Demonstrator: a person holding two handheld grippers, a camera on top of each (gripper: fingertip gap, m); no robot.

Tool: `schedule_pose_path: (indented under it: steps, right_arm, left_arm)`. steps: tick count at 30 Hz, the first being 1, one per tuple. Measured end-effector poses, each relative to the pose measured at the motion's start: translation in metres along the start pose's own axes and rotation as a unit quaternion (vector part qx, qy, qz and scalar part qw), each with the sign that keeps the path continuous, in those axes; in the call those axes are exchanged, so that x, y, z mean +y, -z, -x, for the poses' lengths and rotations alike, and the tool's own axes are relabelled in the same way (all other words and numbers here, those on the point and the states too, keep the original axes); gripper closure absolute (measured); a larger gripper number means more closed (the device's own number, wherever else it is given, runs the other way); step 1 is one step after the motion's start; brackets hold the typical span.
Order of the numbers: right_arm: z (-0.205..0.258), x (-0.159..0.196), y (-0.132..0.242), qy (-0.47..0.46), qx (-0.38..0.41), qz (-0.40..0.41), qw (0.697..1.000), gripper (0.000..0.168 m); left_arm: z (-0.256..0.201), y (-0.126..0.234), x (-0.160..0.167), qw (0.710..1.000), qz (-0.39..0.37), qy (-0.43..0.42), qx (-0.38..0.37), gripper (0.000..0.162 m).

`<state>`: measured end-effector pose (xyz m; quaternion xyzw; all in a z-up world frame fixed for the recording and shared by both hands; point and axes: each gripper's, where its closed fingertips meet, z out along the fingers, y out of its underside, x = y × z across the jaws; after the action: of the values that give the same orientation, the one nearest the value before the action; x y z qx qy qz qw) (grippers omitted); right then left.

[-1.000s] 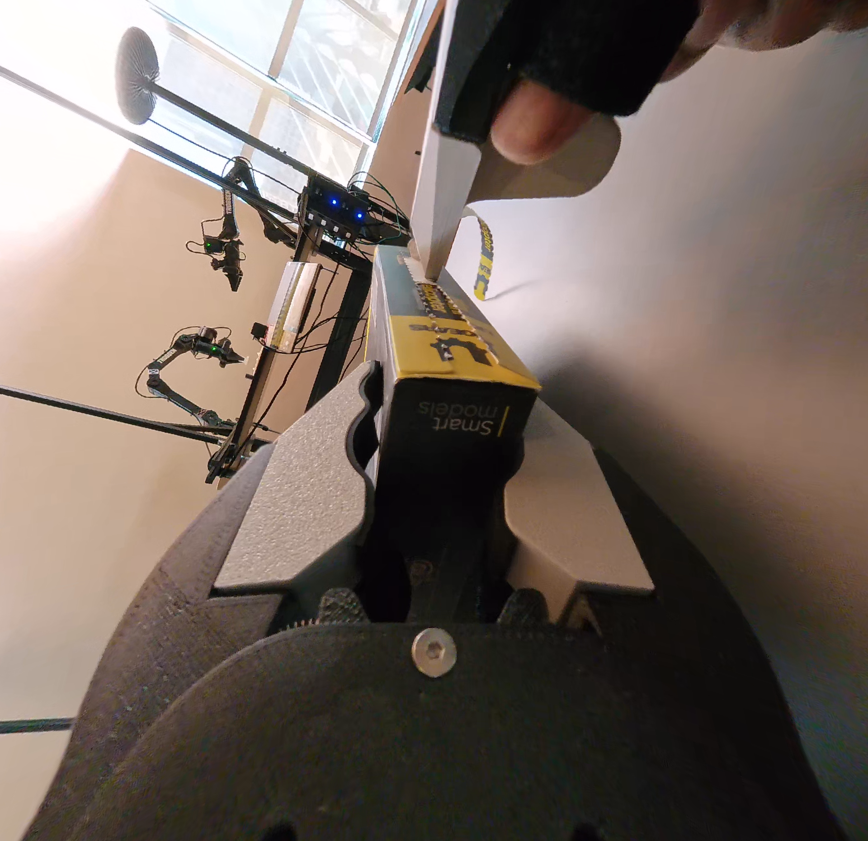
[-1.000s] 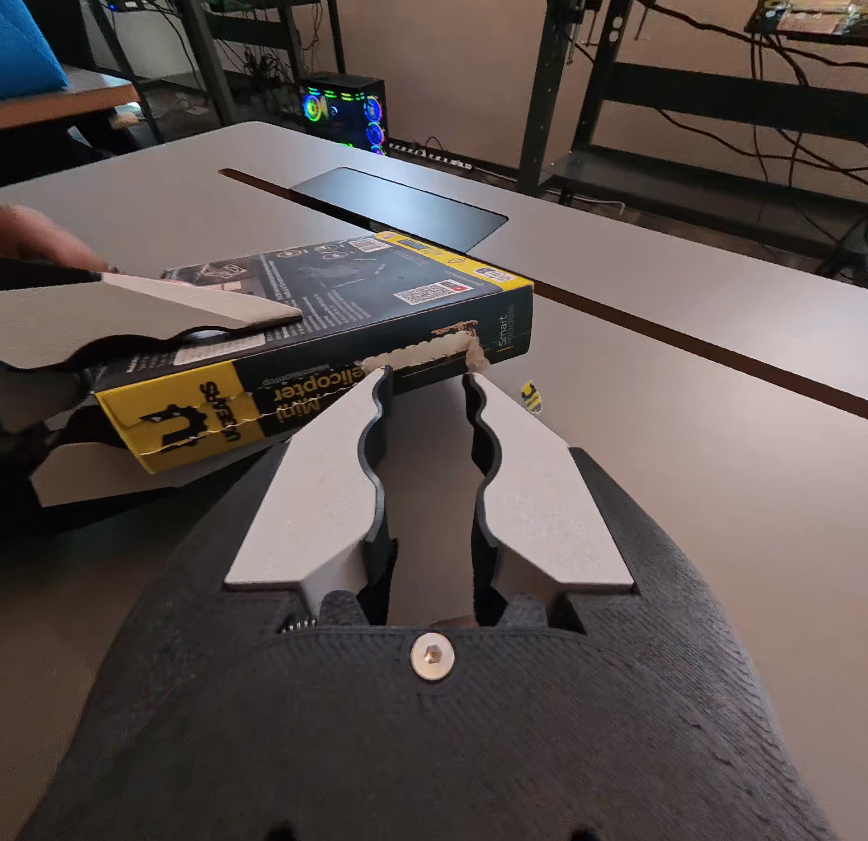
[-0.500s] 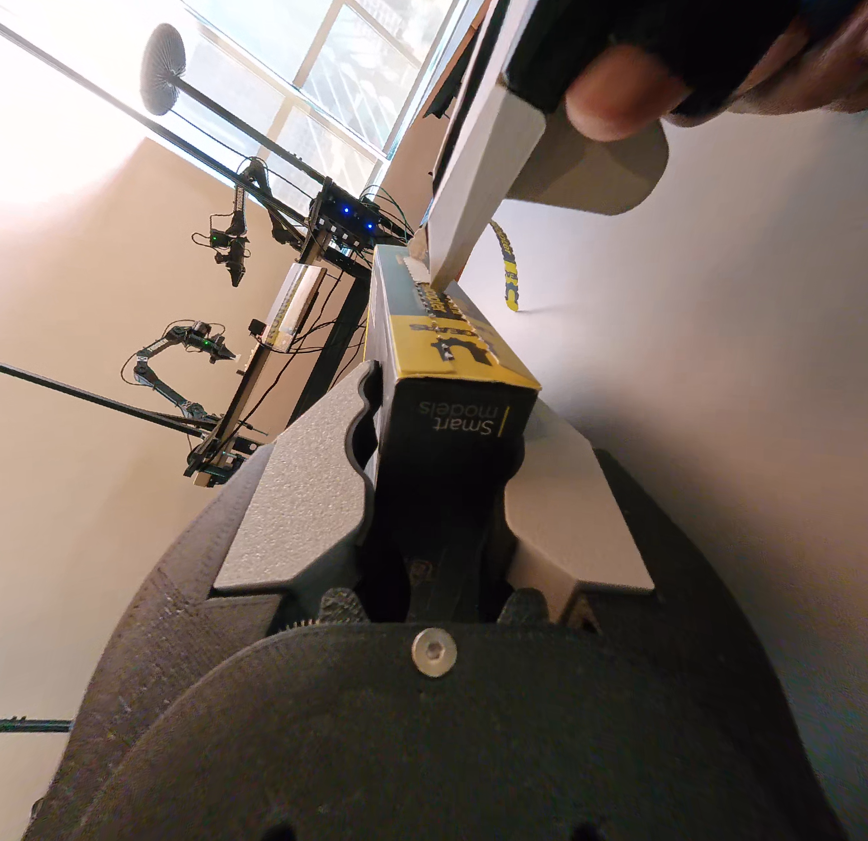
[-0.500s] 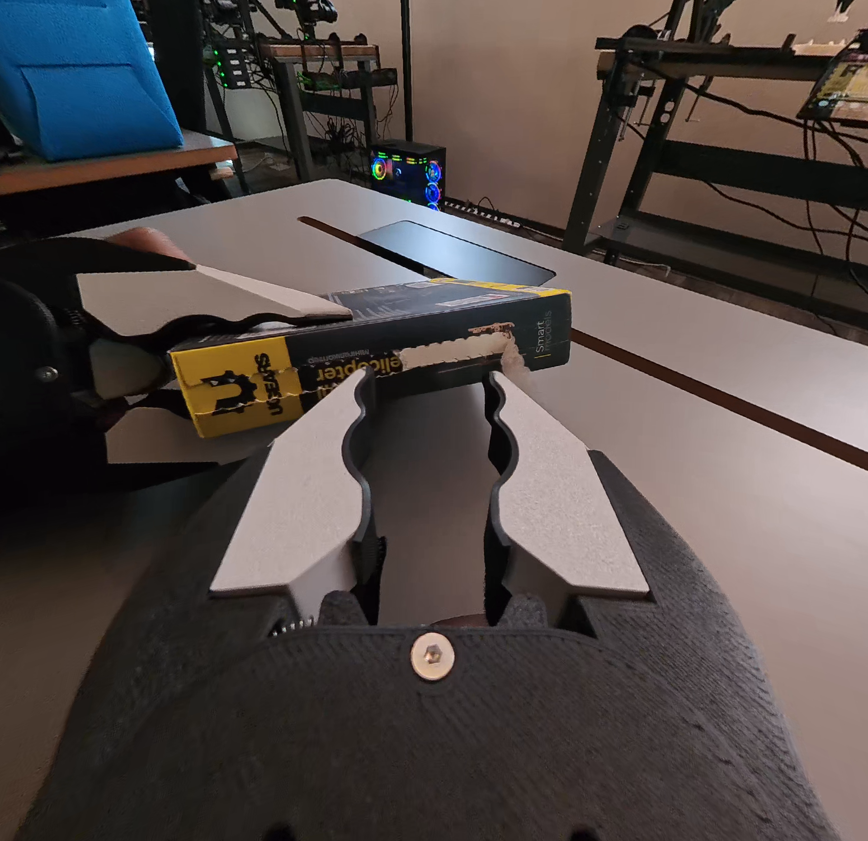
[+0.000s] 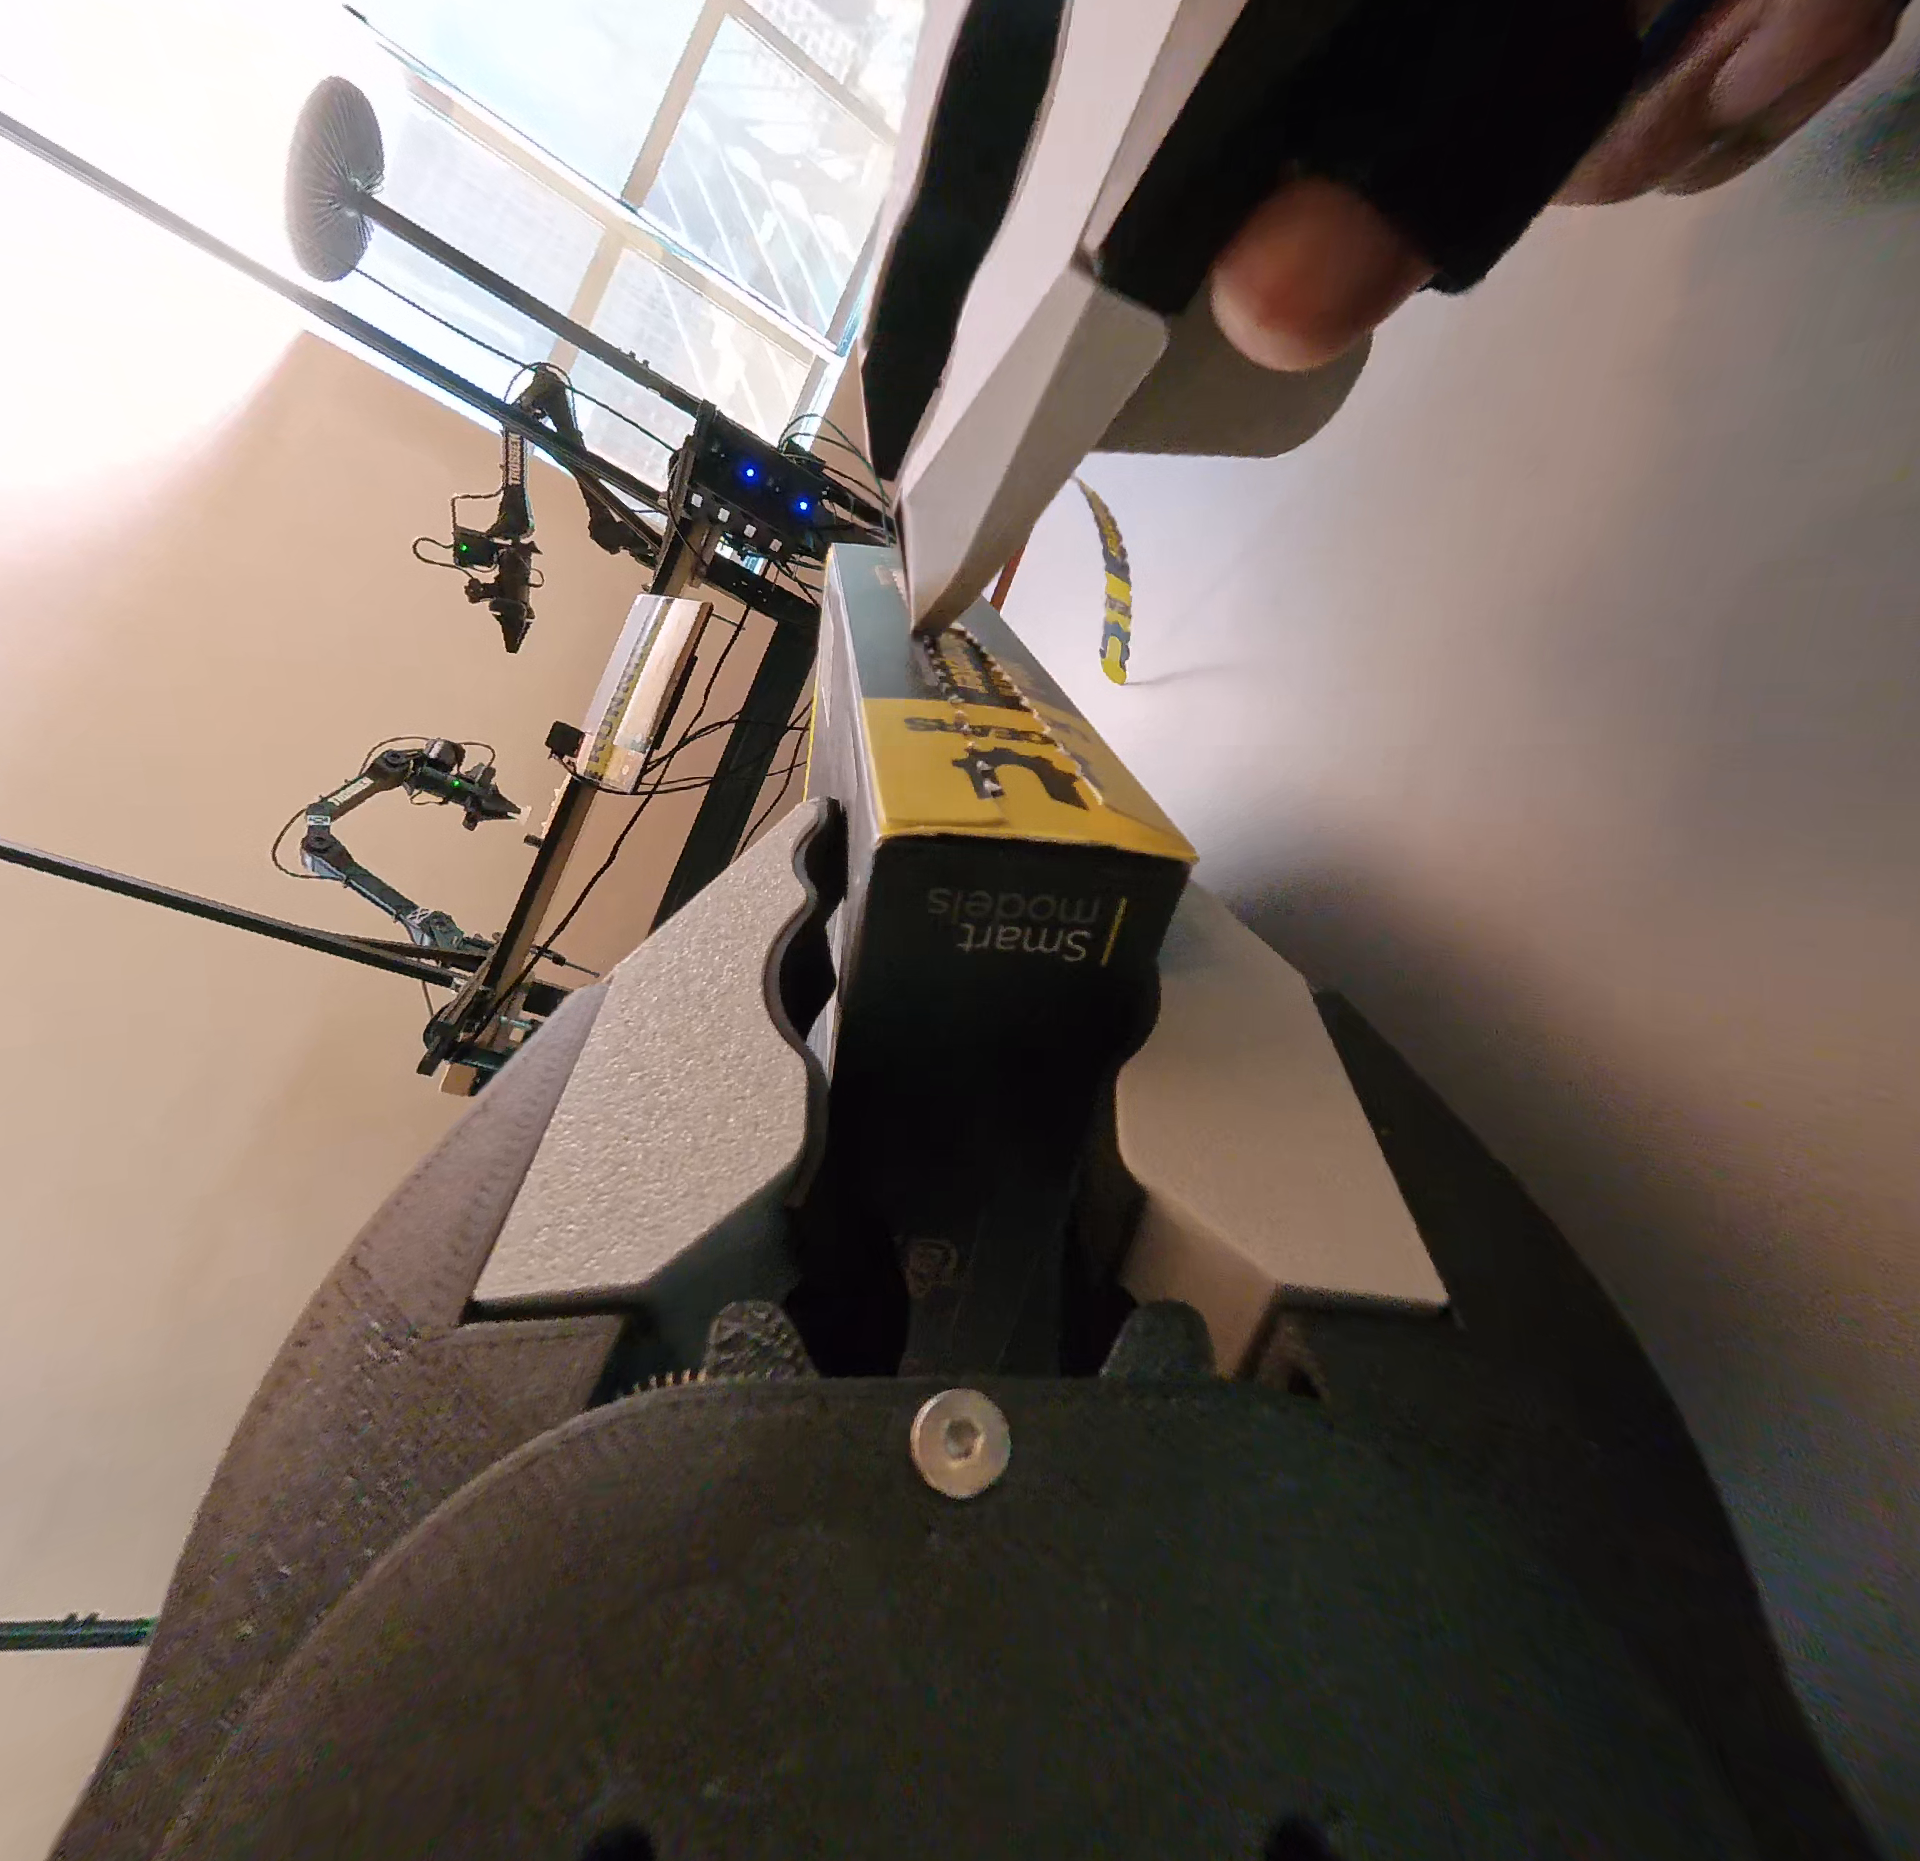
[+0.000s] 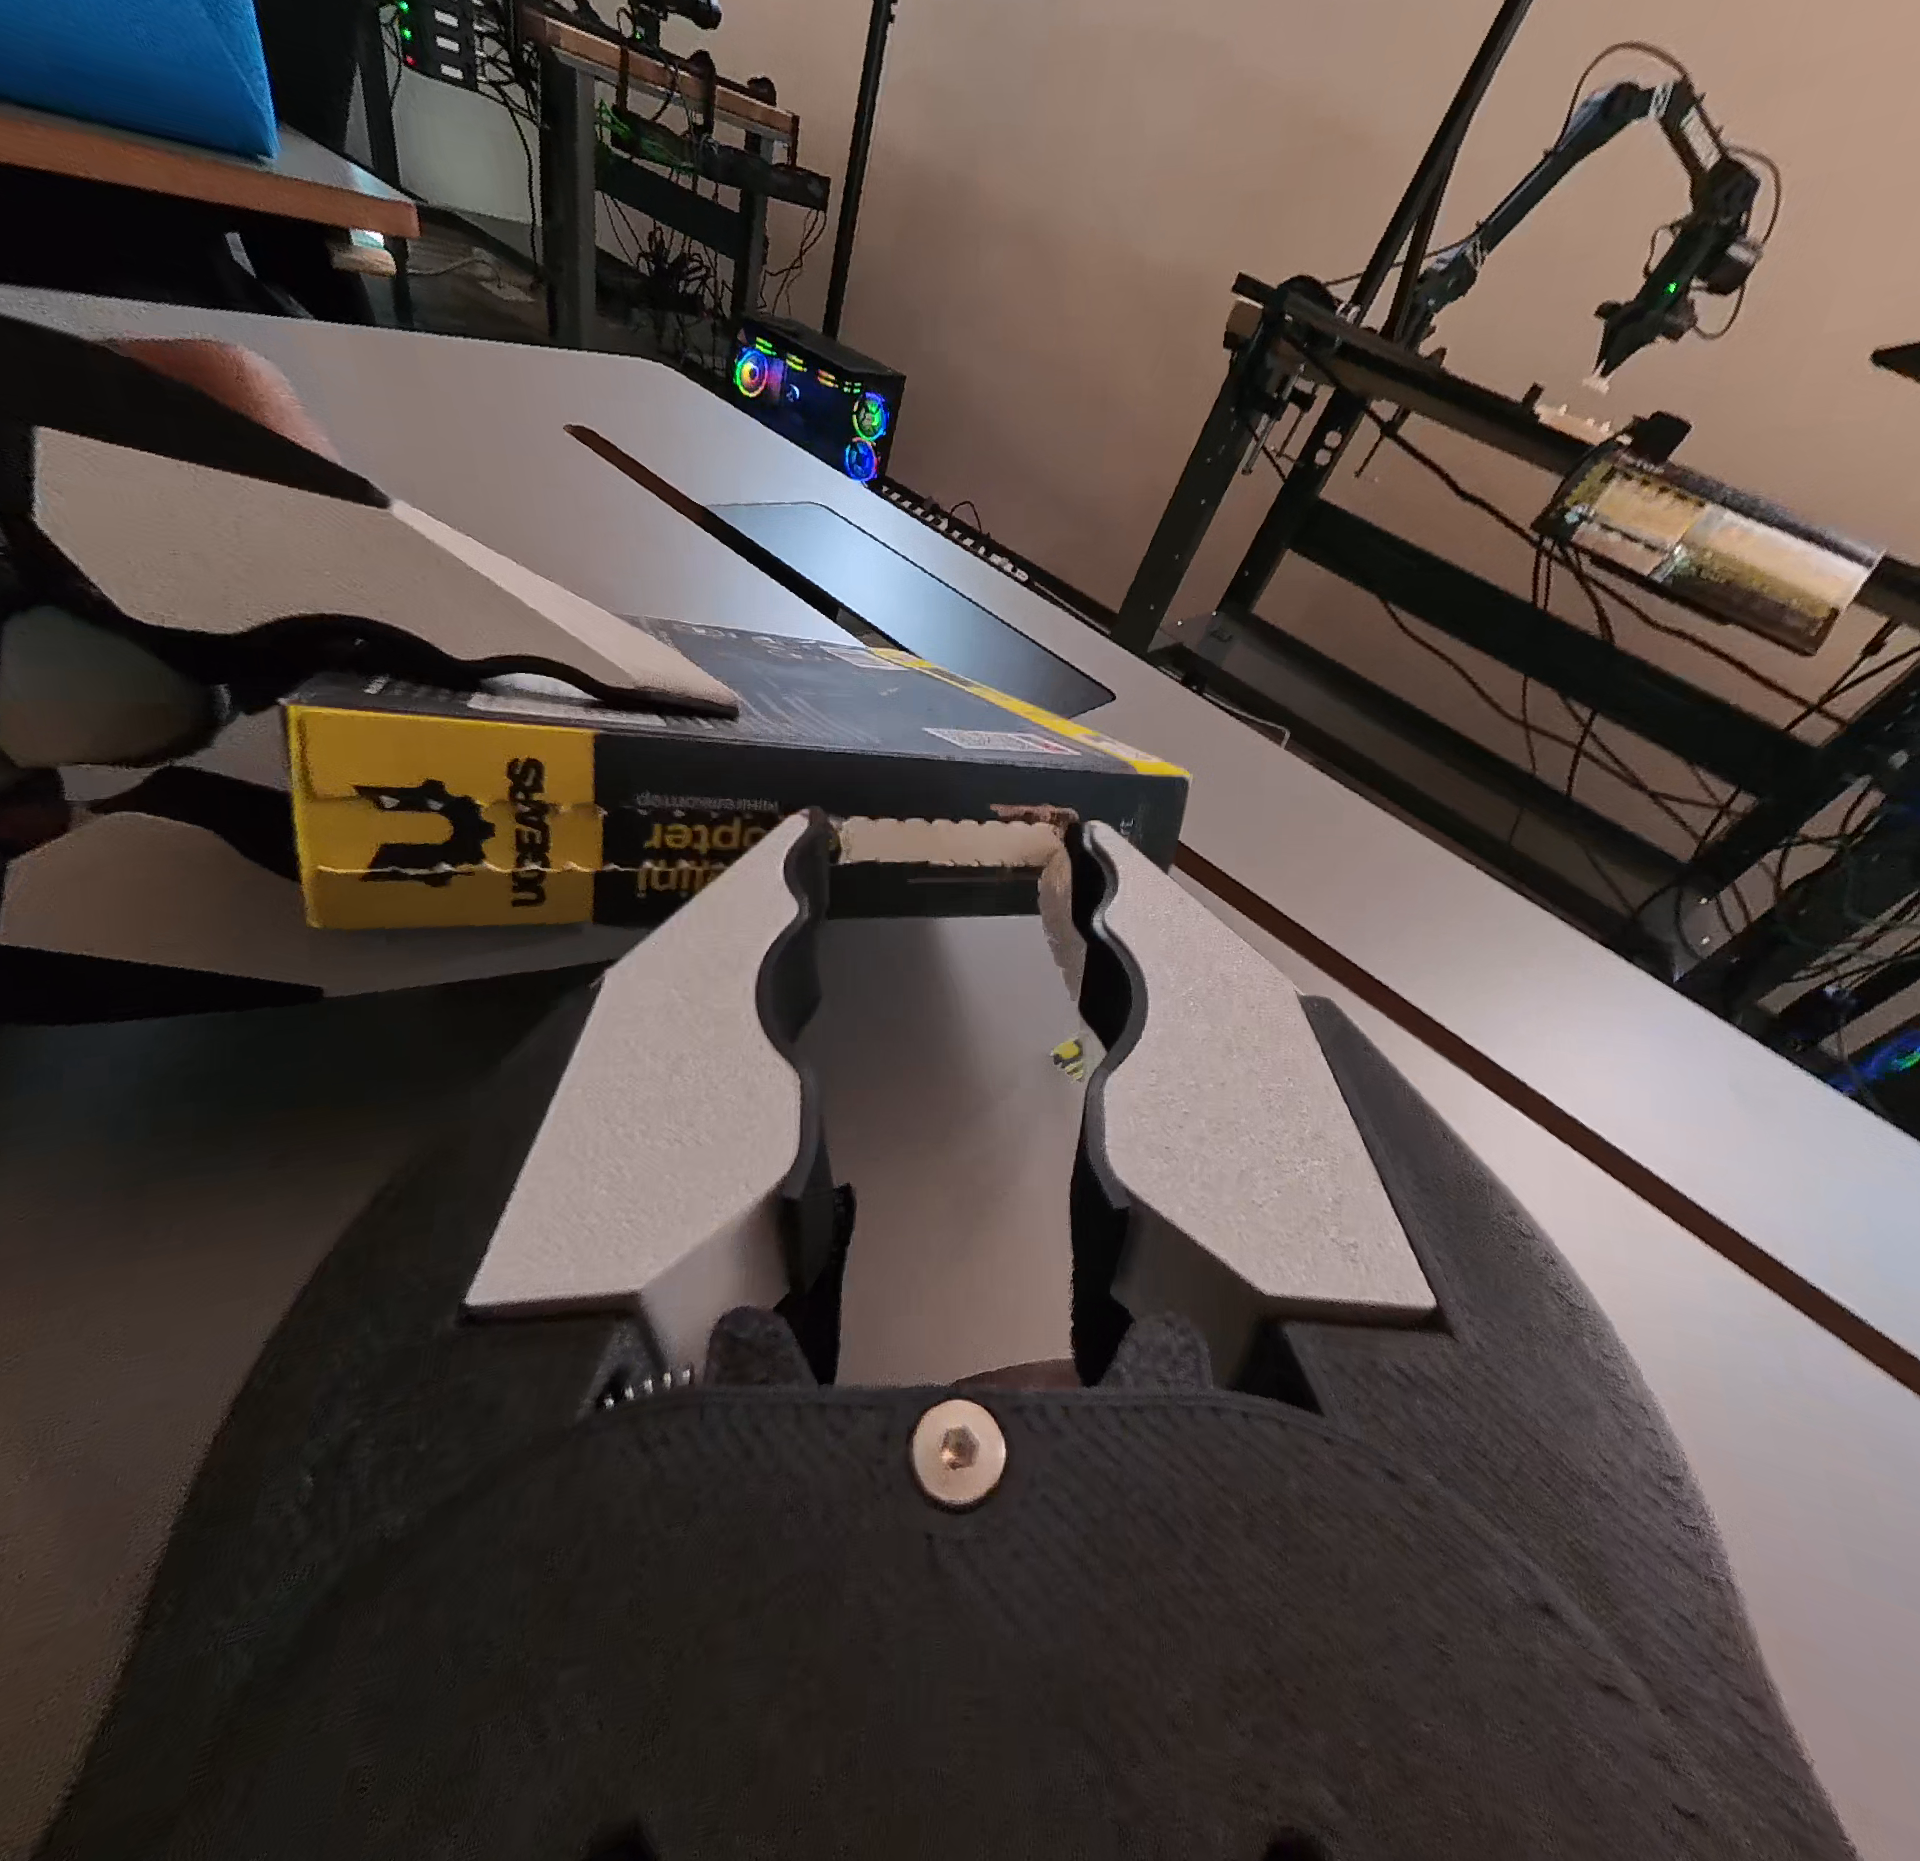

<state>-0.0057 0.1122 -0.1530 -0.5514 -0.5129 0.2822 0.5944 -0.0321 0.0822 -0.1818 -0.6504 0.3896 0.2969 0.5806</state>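
Observation:
My left gripper [image 5: 1003, 876] is shut on one end of a flat black and yellow box [image 5: 997, 938], held a little above the grey table [image 5: 1558, 876]. In the right wrist view the box [image 6: 727, 824] shows its narrow side, with a torn-open strip of bare cardboard [image 6: 945, 840]. My right gripper [image 6: 945, 855] is open, its fingertips on either side of that torn strip. The left gripper's fingers [image 6: 312, 585] clamp the box's left end from above and below. In the left wrist view one of the right gripper's fingers [image 5: 987, 502] touches the box's edge, with a person's hand [image 5: 1309, 284] behind it.
A torn yellow and black strip [image 5: 1117, 606] lies on the table, and a small scrap [image 6: 1068, 1055] shows between my right fingers. The table has a black inset panel [image 6: 904, 596] and a brown seam [image 6: 1558, 1115]. Racks with cables, a lit computer [image 6: 821, 409] and a robot arm [image 6: 1662, 201] stand behind.
My right gripper has opened a little wider and moved up to the box's narrow side, its tips now at the torn strip. The left gripper keeps its hold on the box.

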Motion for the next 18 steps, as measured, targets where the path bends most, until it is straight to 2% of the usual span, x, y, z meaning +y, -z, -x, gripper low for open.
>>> schedule_pose_path:
  steps: [10,18]
  right_arm:
    - [0.0026,0.0037,0.0007,0.048,-0.006,0.013,0.999,0.127]
    - [-0.0023,0.0060,0.0000,0.065,0.011,0.022,0.998,0.123]
  left_arm:
    - [-0.0012,0.0005,-0.0025,1.000,-0.003,-0.001,0.004,0.115]
    - [-0.0040,-0.0010,-0.0044,1.000,0.000,-0.013,0.008,0.116]
